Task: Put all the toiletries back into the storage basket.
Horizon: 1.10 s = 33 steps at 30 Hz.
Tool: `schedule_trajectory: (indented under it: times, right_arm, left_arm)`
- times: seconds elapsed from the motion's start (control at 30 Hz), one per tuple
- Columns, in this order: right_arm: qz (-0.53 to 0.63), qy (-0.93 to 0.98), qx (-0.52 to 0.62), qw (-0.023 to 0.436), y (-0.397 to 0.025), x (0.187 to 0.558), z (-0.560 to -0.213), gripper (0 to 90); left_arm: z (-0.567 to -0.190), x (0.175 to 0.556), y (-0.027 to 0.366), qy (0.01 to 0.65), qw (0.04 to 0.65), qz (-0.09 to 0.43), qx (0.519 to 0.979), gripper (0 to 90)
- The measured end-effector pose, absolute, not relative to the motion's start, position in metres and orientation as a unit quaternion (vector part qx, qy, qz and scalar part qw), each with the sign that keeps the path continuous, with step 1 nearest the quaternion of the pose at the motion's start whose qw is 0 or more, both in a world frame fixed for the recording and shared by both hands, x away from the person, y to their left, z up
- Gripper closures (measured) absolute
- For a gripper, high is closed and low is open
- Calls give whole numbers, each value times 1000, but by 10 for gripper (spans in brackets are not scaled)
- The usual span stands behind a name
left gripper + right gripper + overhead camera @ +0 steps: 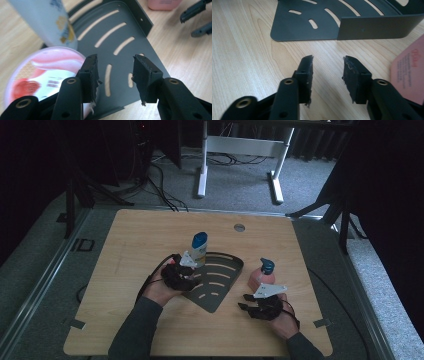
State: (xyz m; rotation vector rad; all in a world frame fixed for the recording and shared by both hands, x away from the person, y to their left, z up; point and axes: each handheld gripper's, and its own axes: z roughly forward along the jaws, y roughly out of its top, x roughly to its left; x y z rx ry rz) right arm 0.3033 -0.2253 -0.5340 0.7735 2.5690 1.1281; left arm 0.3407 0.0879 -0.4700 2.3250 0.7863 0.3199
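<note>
A dark slotted corner shelf [223,285] lies flat mid-table. A white bottle with a blue cap [199,248] stands upright at its back left. My left gripper [186,276] hovers over the shelf's left part. In the left gripper view its jaws [115,62] are open above the slots [107,80], with nothing between them. Left of the jaws is a round tub [42,75] with a pink and red lid, and the white bottle [47,22] behind it. My right gripper [246,301] is open over bare wood [327,62], beside a pink pump bottle [261,276].
The shelf's upright wall [374,26] stands just ahead of the right jaws, with the pink bottle [409,72] to their right. Beyond the table's far edge are a cable hole [239,227], a white desk frame [240,160] and floor cables. Bare wood surrounds the shelf.
</note>
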Motion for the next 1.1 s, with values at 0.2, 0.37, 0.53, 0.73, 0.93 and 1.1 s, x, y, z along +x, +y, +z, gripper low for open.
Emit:
schedule_trajectory:
  times: [0.2,0.37,0.53,0.73,0.93,1.1]
  right_arm:
    - [379,876,274,118,-234,307,-525,634]
    - [378,873,280,129,-243,309,-514,662]
    - [375,872,280,141,-249,311,-504,681]
    - [373,870,284,152,-254,313,-495,681]
    - [368,871,284,159,-257,315,-489,709]
    - [364,874,277,164,-258,315,-482,715]
  left_arm:
    - [-483,334,79,291,329,111,891,573]
    - [-494,331,74,284,331,103,894,593]
    - [-505,327,67,277,326,104,898,615]
    - [-519,323,67,279,309,110,903,651]
    - [-526,321,67,281,306,115,902,694]
    - [-533,319,66,279,299,119,905,778]
